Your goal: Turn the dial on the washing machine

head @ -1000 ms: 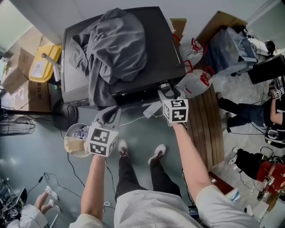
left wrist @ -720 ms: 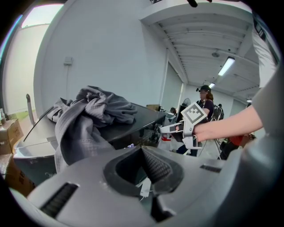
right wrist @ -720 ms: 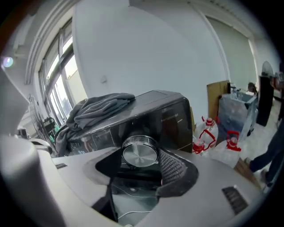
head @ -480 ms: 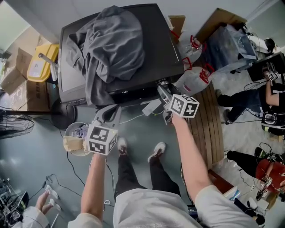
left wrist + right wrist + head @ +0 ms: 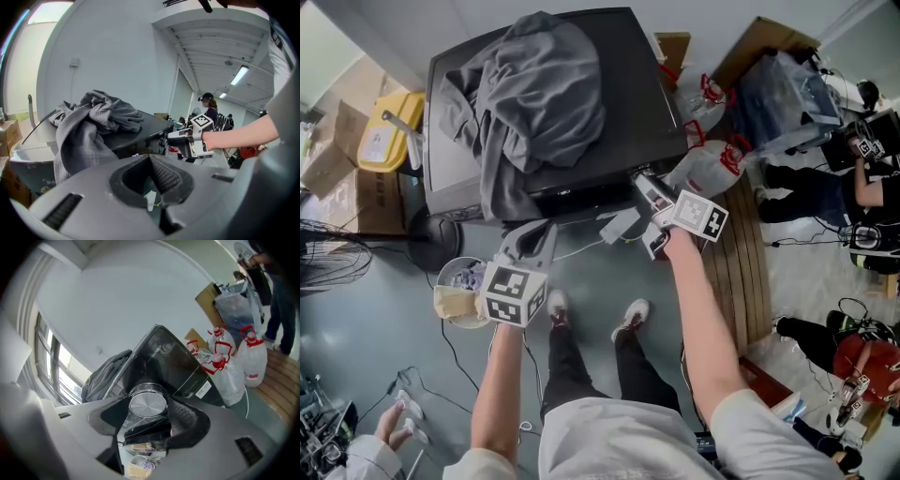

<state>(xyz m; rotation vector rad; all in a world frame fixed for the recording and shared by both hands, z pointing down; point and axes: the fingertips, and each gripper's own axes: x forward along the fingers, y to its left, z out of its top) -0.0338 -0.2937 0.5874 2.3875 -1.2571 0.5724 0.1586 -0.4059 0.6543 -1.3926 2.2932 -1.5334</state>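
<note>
The black washing machine (image 5: 628, 112) stands ahead of me with a heap of grey clothing (image 5: 534, 94) on its lid. On its front panel is the silver dial (image 5: 147, 404). My right gripper (image 5: 649, 197) reaches the front right corner of the machine and is rolled to the right. Its jaws sit on both sides of the dial, shut on it. The left gripper (image 5: 530, 242) hangs lower, in front of the machine and apart from it, jaws shut and empty. In the left gripper view the right gripper (image 5: 183, 139) shows at the machine's edge.
White bags with red handles (image 5: 712, 169) lean beside the machine on the right, next to wooden boards (image 5: 741, 272). A small basket of laundry (image 5: 461, 292) sits on the floor at lower left. A yellow container (image 5: 389, 131) and cardboard boxes stand left. A person (image 5: 825, 202) sits at the right.
The right gripper has rolled clockwise at the dial, its marker cube tipping to the right. The left gripper has stayed put.
</note>
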